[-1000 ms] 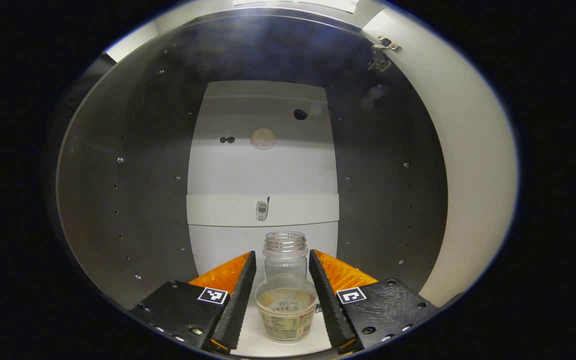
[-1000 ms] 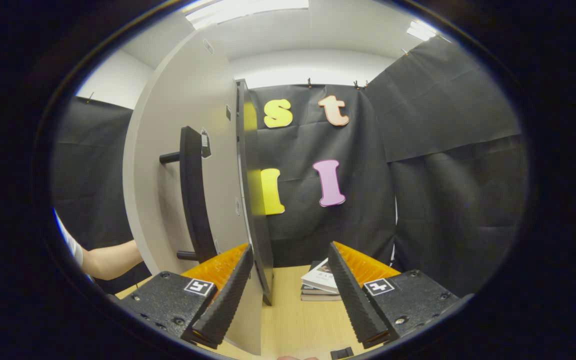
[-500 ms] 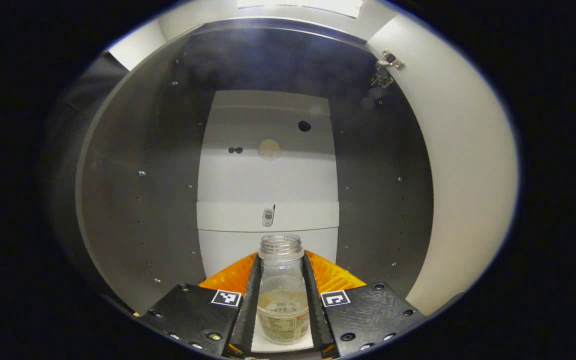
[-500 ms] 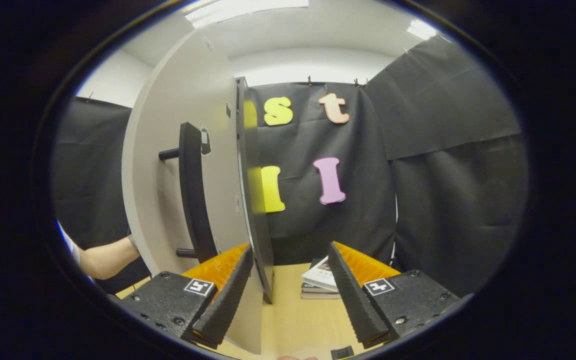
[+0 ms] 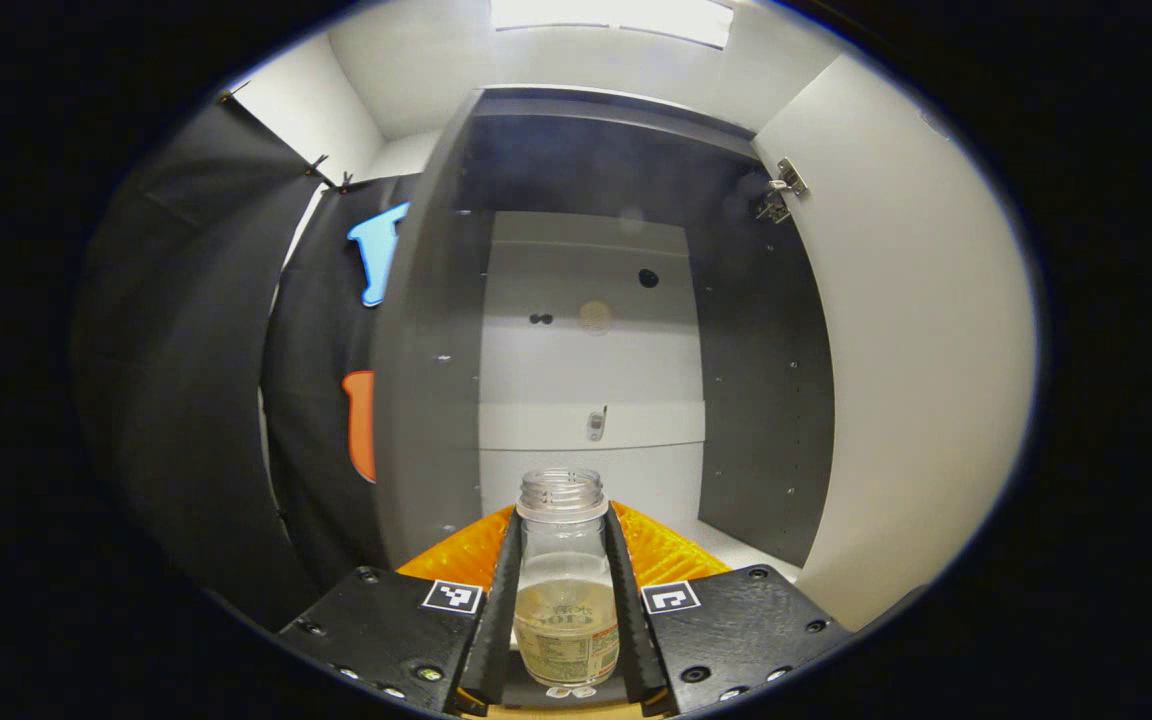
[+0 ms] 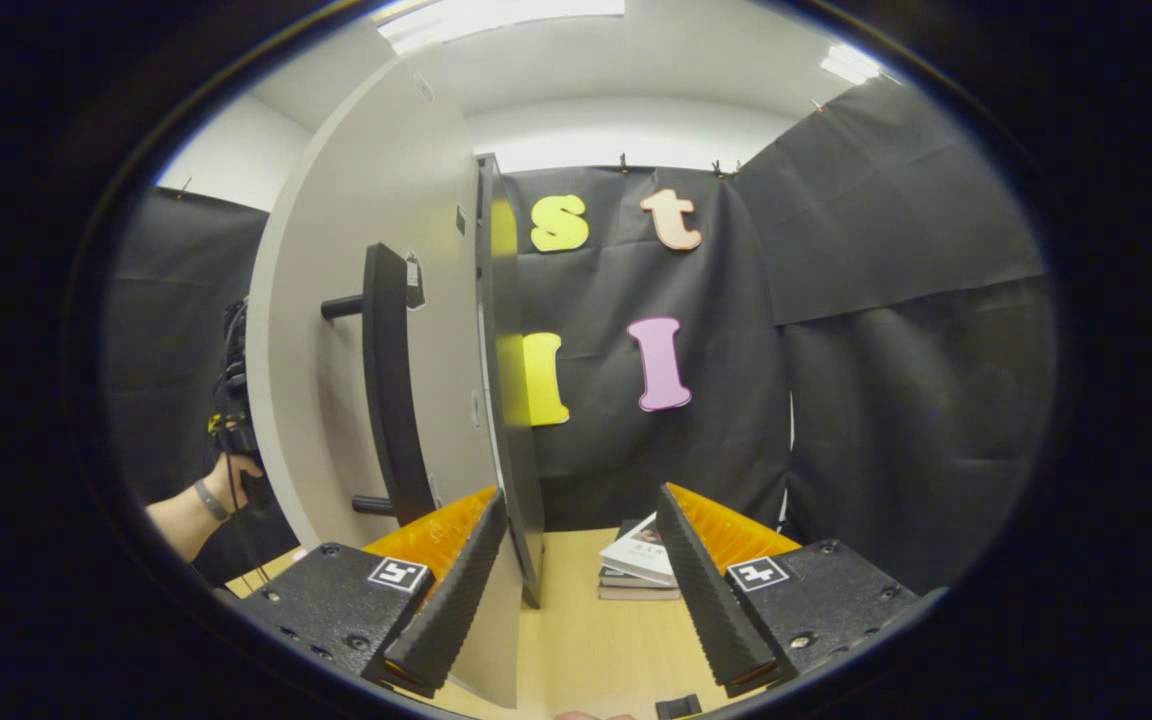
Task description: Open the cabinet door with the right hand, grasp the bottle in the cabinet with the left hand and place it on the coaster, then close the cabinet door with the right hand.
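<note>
A clear, capless bottle (image 5: 564, 590) with a little pale liquid and a label stands upright between my left gripper's (image 5: 564, 600) fingers, which press on both its sides. Behind it the cabinet (image 5: 591, 330) is open, dark walls around a white back panel. The white cabinet door (image 5: 916, 340) is swung out at the right of the left gripper view. In the right gripper view the same door (image 6: 366, 330) is edge-on, with its black bar handle (image 6: 391, 390). My right gripper (image 6: 576, 590) is open, astride the door's lower edge without gripping it.
A small stack of books (image 6: 641, 565) lies on the wooden tabletop (image 6: 586, 640) beyond the door. A person's hand (image 6: 211, 495) holding the left gripper's body shows left of the door. Black cloth walls enclose the booth.
My left gripper closed on the bottle, then drew back out of the cabinet with it; the cabinet now looks farther away. The right gripper stayed put by the door.
</note>
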{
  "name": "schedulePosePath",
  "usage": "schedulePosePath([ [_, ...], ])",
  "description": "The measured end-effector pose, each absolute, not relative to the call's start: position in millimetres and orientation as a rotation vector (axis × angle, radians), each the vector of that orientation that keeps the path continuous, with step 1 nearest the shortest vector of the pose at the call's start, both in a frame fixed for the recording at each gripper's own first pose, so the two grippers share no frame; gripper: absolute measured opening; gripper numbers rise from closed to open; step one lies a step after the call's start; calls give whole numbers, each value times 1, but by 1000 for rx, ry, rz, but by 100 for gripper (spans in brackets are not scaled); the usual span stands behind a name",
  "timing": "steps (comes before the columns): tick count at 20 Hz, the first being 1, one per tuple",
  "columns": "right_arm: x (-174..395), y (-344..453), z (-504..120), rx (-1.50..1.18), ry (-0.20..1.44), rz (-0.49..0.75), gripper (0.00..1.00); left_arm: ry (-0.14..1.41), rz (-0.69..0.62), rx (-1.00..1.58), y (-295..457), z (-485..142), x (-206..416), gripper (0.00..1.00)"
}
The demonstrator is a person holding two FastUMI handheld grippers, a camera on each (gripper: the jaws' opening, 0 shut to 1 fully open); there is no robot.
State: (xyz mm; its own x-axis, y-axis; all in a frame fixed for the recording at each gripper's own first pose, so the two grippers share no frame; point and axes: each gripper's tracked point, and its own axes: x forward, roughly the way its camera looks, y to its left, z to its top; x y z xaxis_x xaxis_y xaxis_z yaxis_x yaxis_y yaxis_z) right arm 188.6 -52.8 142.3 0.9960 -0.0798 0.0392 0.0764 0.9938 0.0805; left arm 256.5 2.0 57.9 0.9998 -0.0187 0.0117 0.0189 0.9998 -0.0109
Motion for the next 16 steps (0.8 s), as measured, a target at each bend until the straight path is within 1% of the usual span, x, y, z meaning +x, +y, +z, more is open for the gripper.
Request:
schedulePosePath([
  [6,183,-53,145,84,-46,-99,94,34,129,42,67,0,175,43],
  [10,170,-45,161,126,-90,-67,94,28,222,80,98,-35,126,43],
  [12,163,-44,169,128,-107,-67,94,39,256,81,108,-52,110,43],
  [16,153,-42,179,75,-122,-104,94,47,317,106,122,-83,86,43],
])
